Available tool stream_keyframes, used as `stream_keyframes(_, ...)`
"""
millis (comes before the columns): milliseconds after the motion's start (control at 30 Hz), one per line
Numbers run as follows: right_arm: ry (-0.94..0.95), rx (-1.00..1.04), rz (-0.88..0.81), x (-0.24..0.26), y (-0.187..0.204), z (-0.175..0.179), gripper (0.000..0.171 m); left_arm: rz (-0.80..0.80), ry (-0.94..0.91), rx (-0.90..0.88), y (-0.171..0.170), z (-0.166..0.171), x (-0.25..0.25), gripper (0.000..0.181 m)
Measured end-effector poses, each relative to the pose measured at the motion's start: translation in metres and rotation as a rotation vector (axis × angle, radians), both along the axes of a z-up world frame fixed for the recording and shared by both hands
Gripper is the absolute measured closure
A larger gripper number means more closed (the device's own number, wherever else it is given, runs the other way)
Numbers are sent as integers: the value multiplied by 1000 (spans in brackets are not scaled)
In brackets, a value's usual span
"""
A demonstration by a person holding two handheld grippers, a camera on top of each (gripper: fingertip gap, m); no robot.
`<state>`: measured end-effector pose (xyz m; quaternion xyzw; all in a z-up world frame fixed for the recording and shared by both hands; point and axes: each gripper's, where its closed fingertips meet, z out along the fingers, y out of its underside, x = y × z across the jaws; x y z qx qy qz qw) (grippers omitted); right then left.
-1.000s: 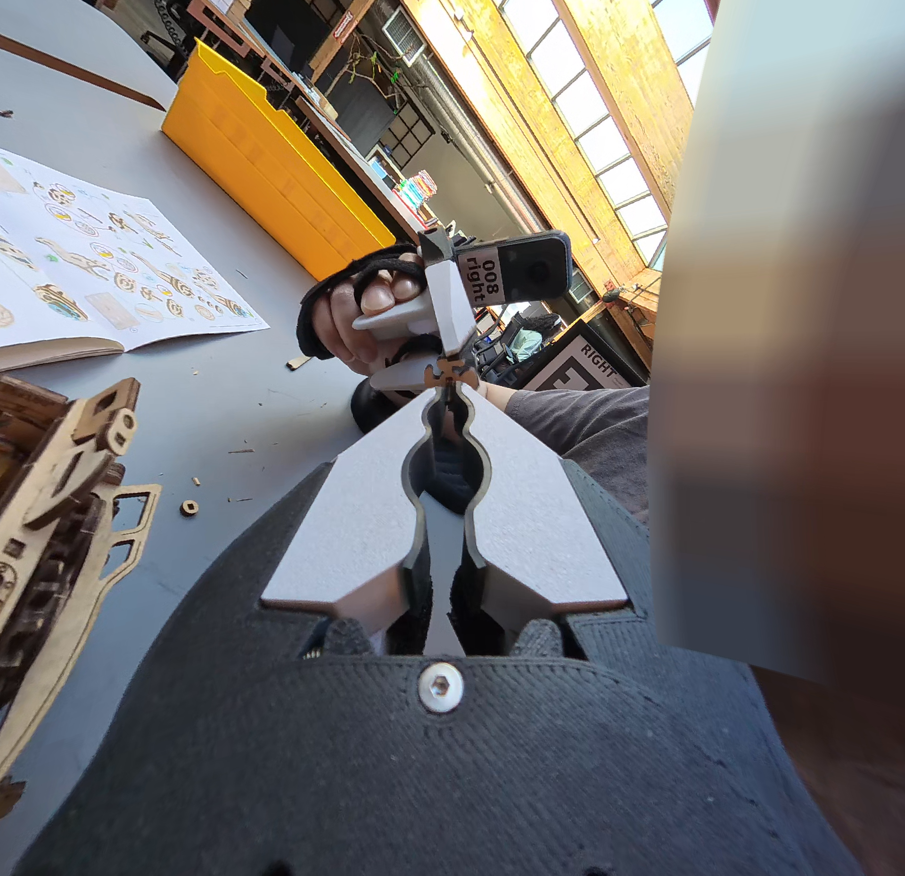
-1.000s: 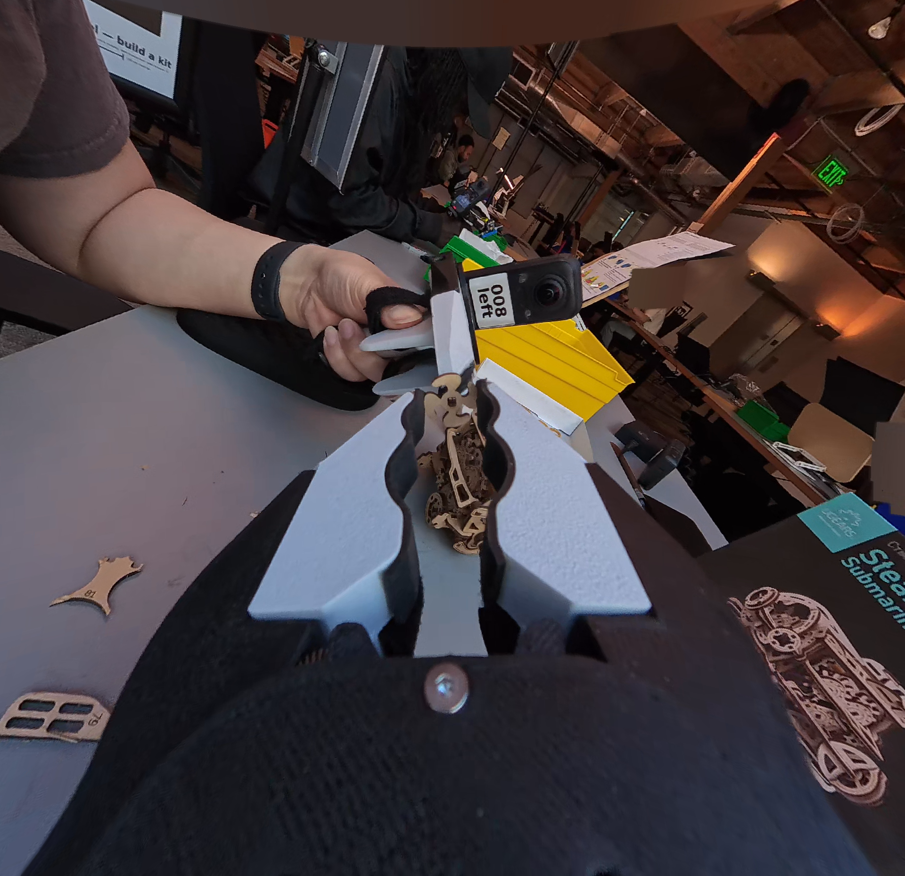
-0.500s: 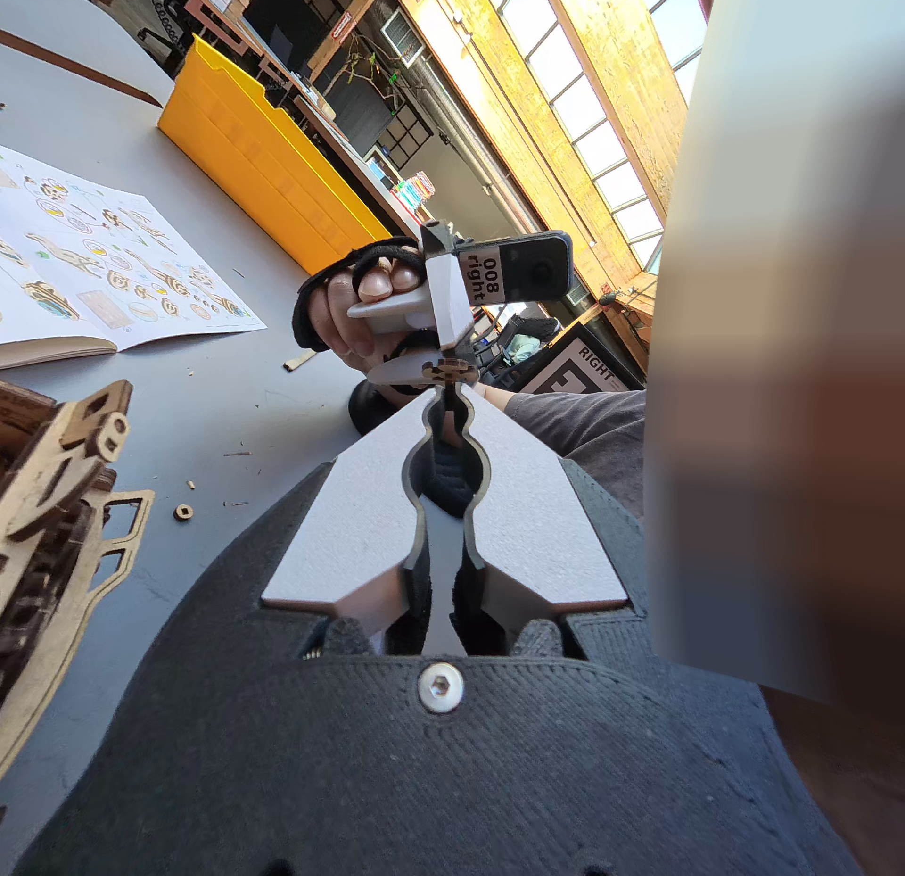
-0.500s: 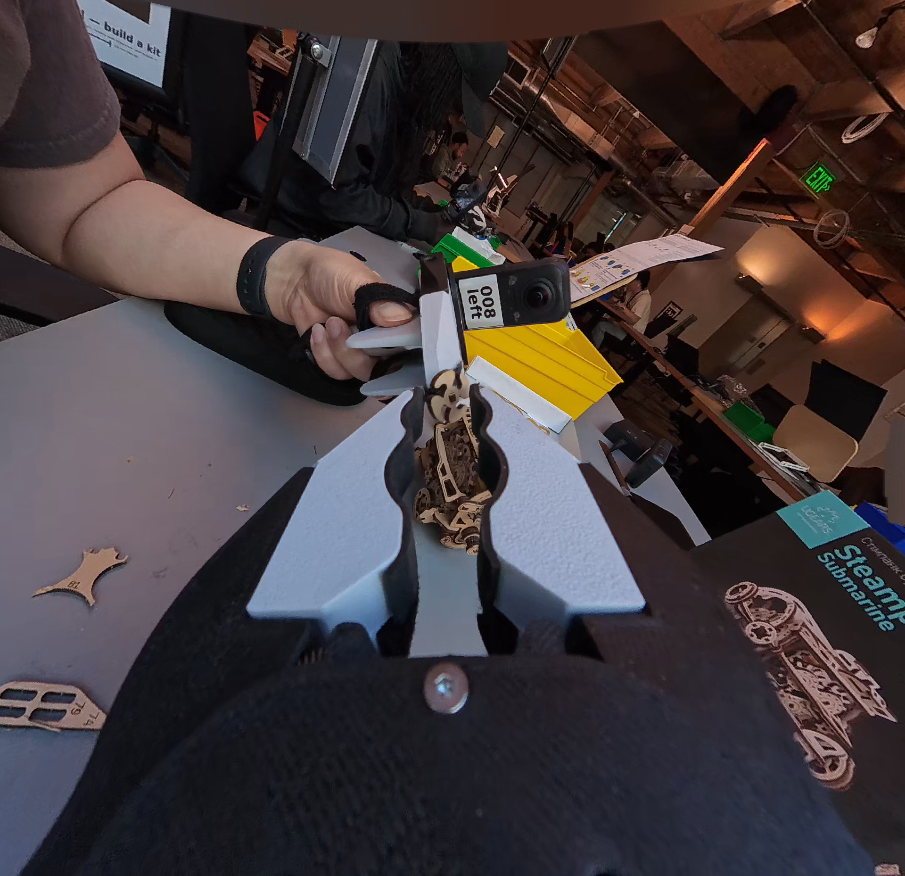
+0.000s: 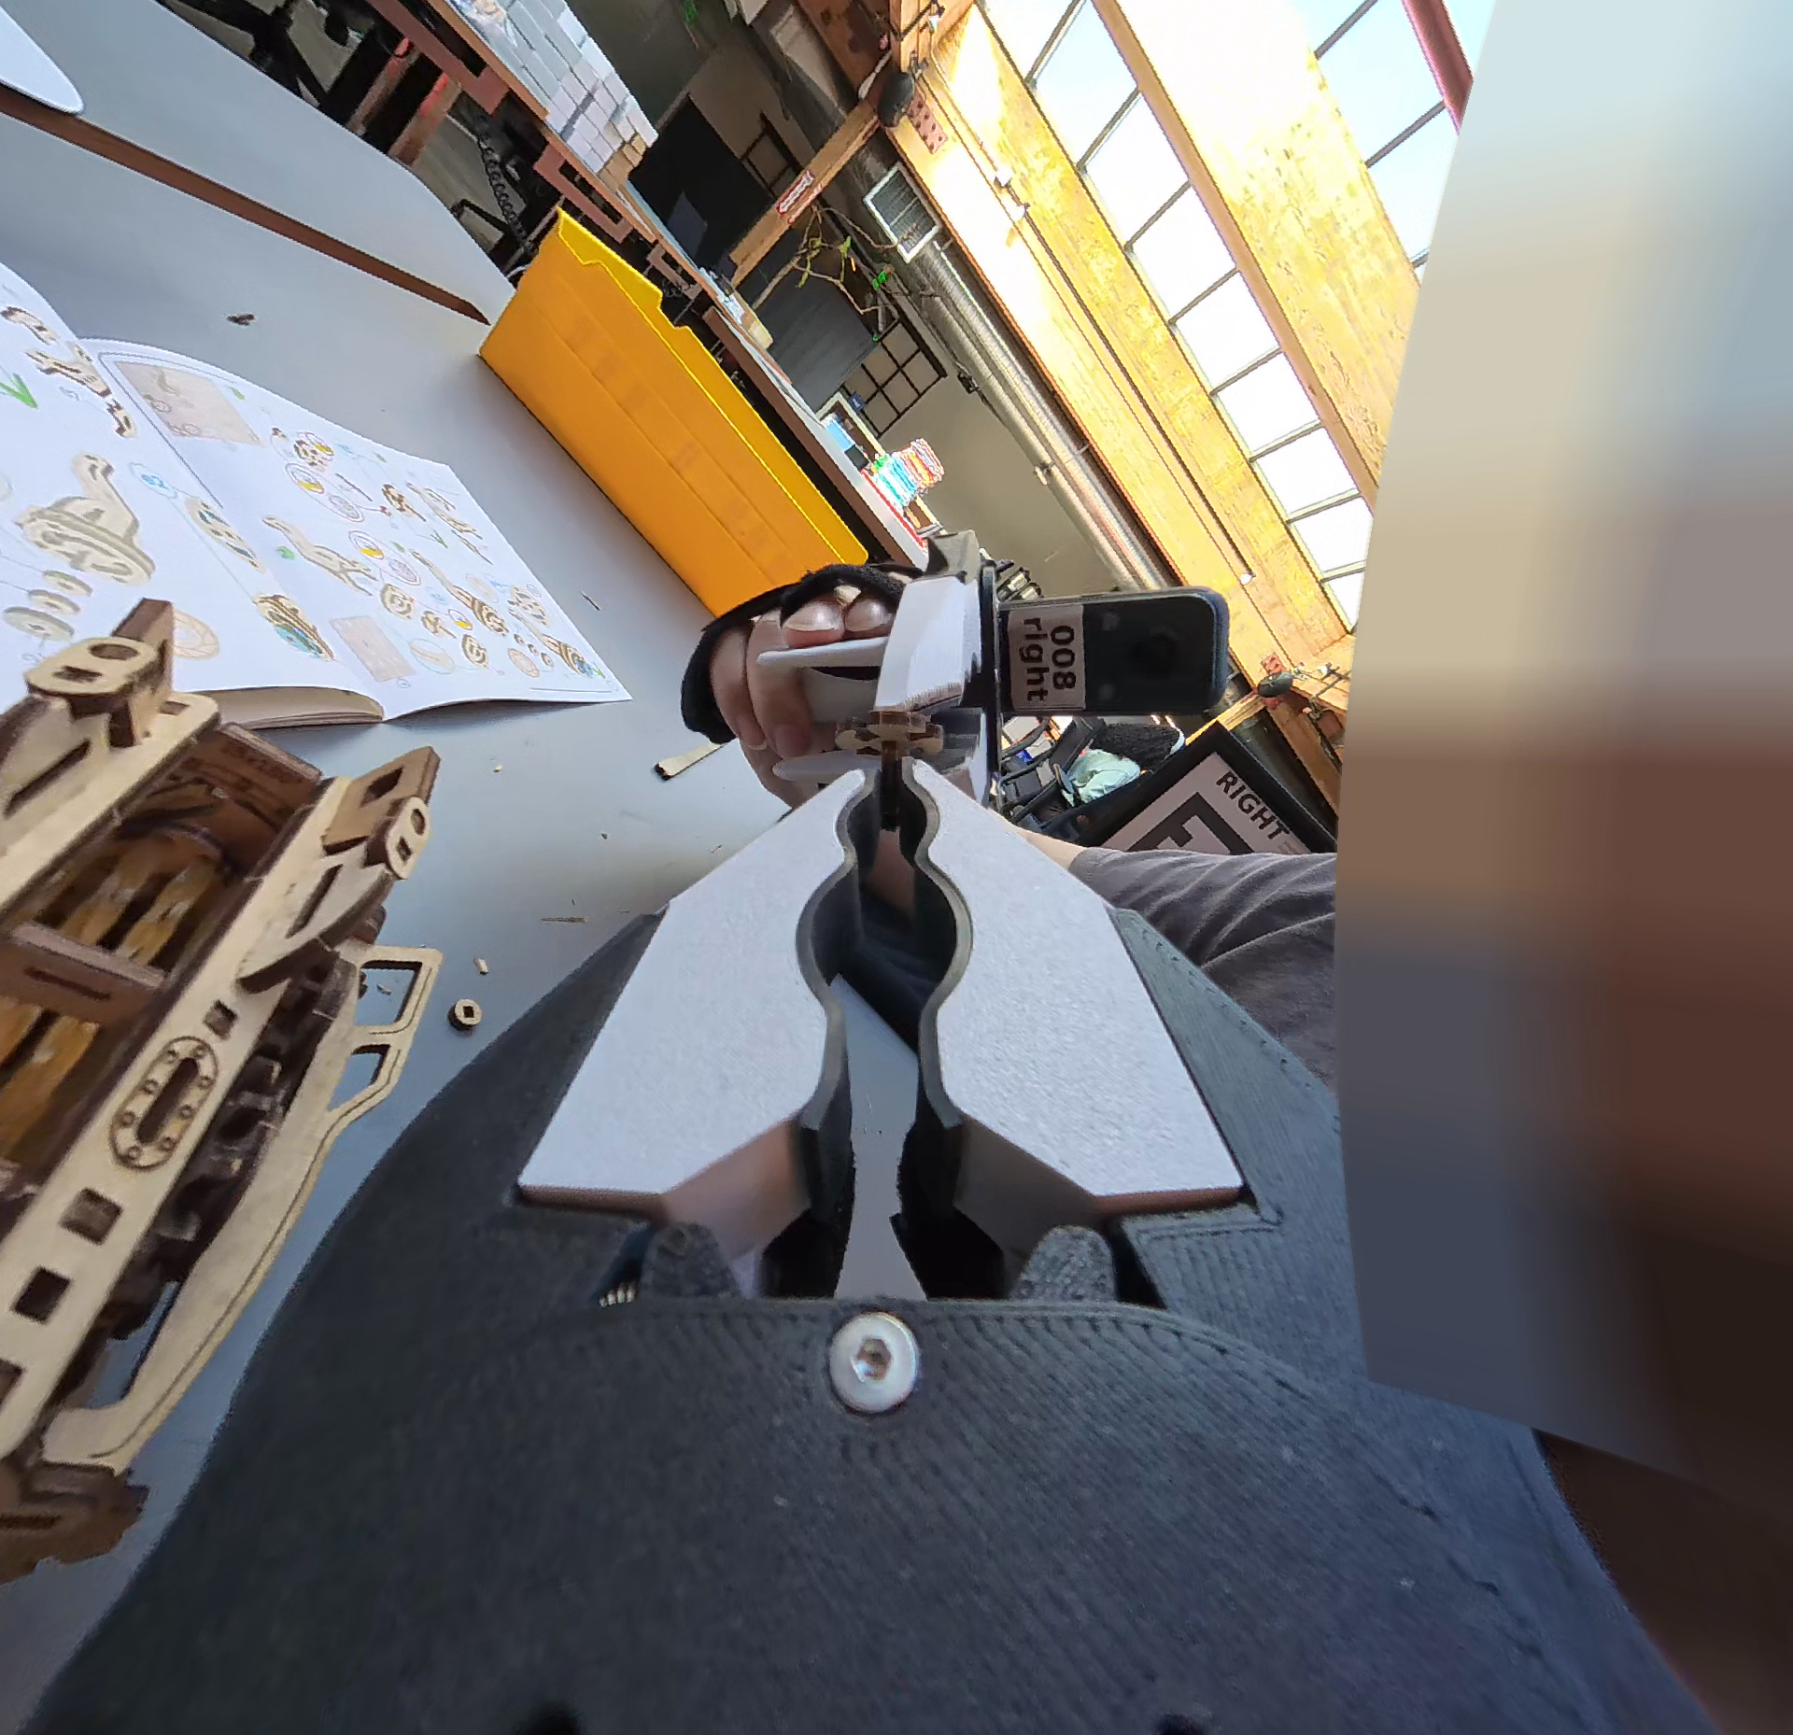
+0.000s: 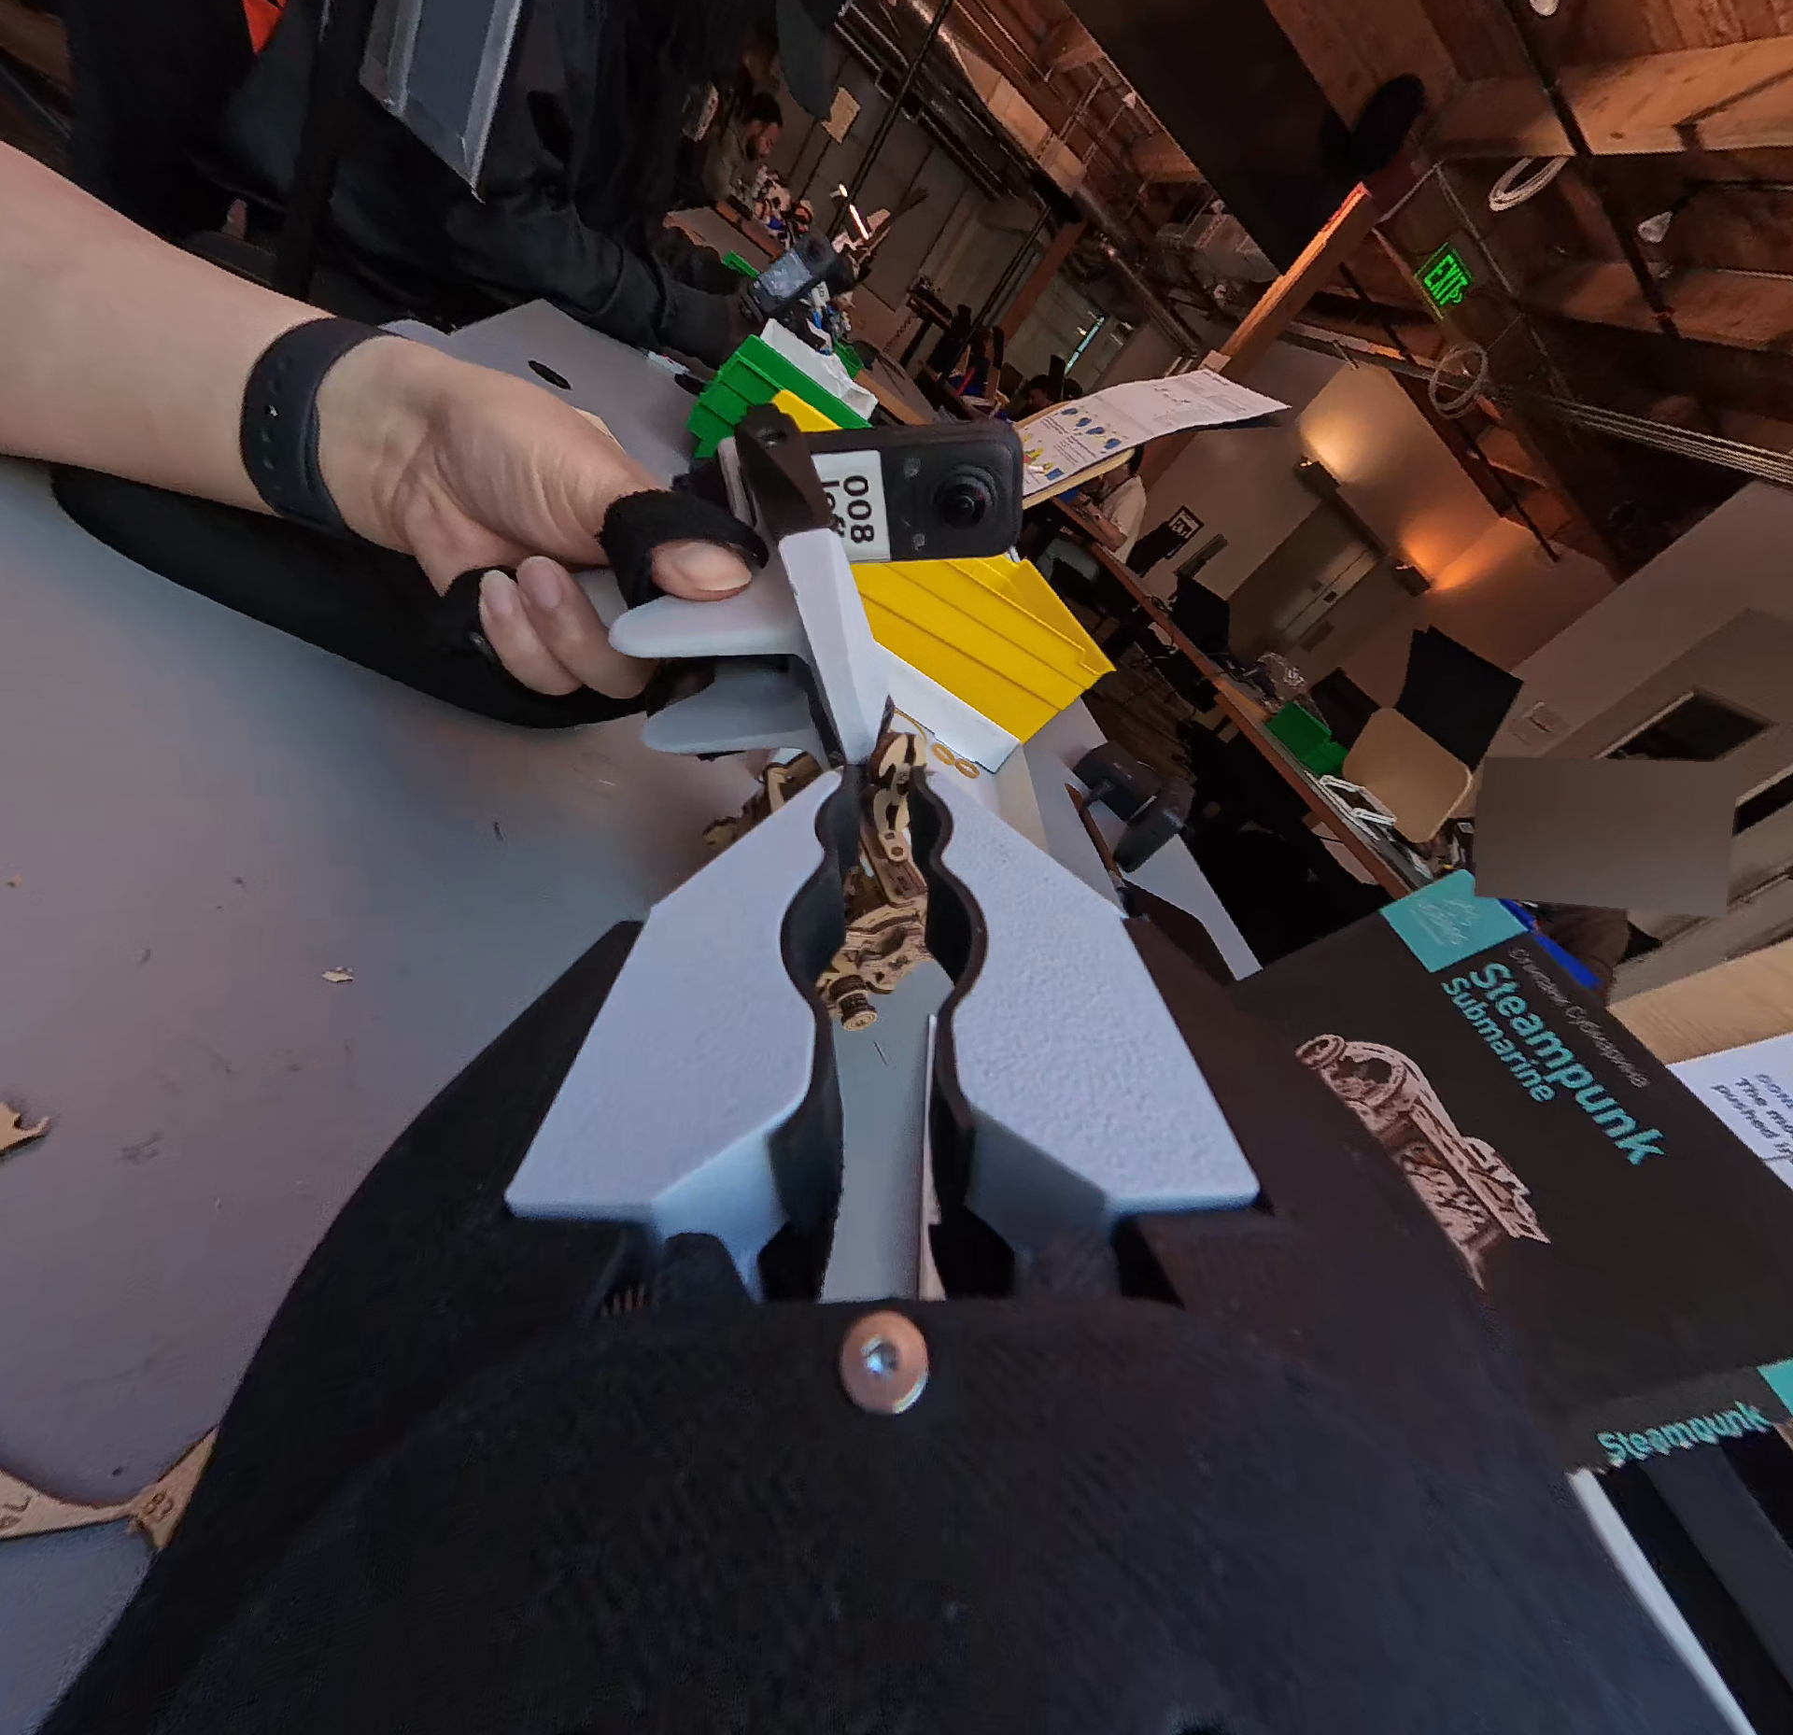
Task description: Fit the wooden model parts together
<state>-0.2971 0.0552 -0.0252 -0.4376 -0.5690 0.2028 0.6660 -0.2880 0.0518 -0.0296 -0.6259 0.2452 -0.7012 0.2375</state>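
Observation:
My left gripper (image 5: 888,791) is shut on the thin dark stem of a small wooden gear piece (image 5: 888,740), held above the grey table (image 5: 543,815). My right gripper (image 6: 883,791) meets it tip to tip, its fingers close around the same light wooden piece (image 6: 897,762). Each gripper shows in the other's view, held by a hand: the right one in the left wrist view (image 5: 927,660), the left one in the right wrist view (image 6: 825,641). The large wooden model (image 5: 175,961) stands on the table at the left. It also shows through the gap between the right gripper's fingers (image 6: 878,922).
An open instruction booklet (image 5: 291,544) and a yellow bin (image 5: 660,447) lie beyond the model. A small wooden ring (image 5: 464,1014) and chips lie on the table. The black kit box (image 6: 1455,1106) is at the right. Loose wooden cut-outs (image 6: 19,1128) lie at the left. Less than 4 cm separates the two grippers' tips.
Both grippers stay tip to tip on the gear piece. The gear has turned from face-on to edge-on. The left gripper has moved nearer the model, which looks larger at the left.

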Motion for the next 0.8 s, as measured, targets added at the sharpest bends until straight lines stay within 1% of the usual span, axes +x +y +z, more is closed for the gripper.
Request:
stream_keyframes(100,-15,44,-57,0,4,1,164,38,4,25,4,1,0,181)
stream_keyframes(367,-11,51,-131,0,11,2,167,88,3,46,9,2,-1,181)
stream_keyframes(433,-9,41,-135,0,11,2,170,83,1,40,8,2,-1,181)
stream_keyframes(700,6,-17,-116,1,13,1,170,95,21,67,9,0,0,181)
stream_keyframes(800,5,-18,-126,3,16,0,170,126,35,89,13,1,-4,180)
